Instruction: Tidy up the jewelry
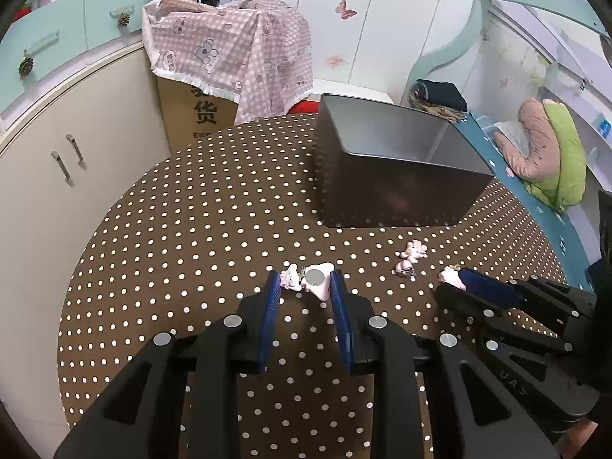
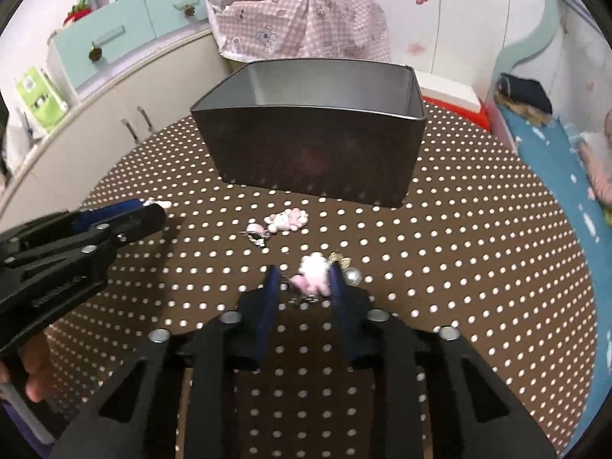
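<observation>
A dark metal box (image 1: 386, 187) stands open on the polka-dot table; it also shows in the right wrist view (image 2: 313, 153). My left gripper (image 1: 306, 285) is open, its blue pads on either side of a pink charm with a round silver disc (image 1: 311, 281). My right gripper (image 2: 304, 281) is open around another pink charm with a gold clasp (image 2: 313, 273); its tip also shows in the left wrist view (image 1: 455, 279). A third pink charm (image 1: 413, 250) and a small clip (image 1: 404, 267) lie loose between the grippers; they also show in the right wrist view (image 2: 287, 221).
The round table (image 1: 172, 229) has a brown cloth with white dots. A cardboard carton under a pink checked cloth (image 1: 229, 49) stands behind it, cream cabinets (image 1: 65, 160) at left, a bed with a blue cover (image 2: 554, 176) at right.
</observation>
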A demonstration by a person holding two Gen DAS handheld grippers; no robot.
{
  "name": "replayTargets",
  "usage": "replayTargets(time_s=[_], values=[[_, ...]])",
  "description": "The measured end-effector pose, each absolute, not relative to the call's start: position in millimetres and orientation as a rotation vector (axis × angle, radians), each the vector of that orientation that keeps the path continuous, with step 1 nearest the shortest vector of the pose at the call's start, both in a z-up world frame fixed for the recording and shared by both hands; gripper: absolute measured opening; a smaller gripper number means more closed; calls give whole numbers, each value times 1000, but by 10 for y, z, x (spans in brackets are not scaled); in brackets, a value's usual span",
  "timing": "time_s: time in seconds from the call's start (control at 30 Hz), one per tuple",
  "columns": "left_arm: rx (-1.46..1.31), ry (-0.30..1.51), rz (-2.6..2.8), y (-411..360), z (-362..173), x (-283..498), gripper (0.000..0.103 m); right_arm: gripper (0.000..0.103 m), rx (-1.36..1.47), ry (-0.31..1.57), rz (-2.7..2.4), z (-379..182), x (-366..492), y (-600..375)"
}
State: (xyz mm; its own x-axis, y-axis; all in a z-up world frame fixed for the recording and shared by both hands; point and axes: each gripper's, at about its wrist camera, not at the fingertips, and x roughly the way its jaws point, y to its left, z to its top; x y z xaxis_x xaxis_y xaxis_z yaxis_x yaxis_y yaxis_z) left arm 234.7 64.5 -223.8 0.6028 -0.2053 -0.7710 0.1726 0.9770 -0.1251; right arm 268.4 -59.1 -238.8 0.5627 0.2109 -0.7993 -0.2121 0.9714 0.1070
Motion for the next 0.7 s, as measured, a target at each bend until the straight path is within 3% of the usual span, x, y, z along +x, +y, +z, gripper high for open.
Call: replayTargets(time_s=[0.3,0.7], values=[[-45,874,-254,568,-2095,2286,25,23,8,920,252,-2305,2632,-677],[-54,792,-311,414,-1646,2251,25,23,35,779,267,-1603,2562,-944]])
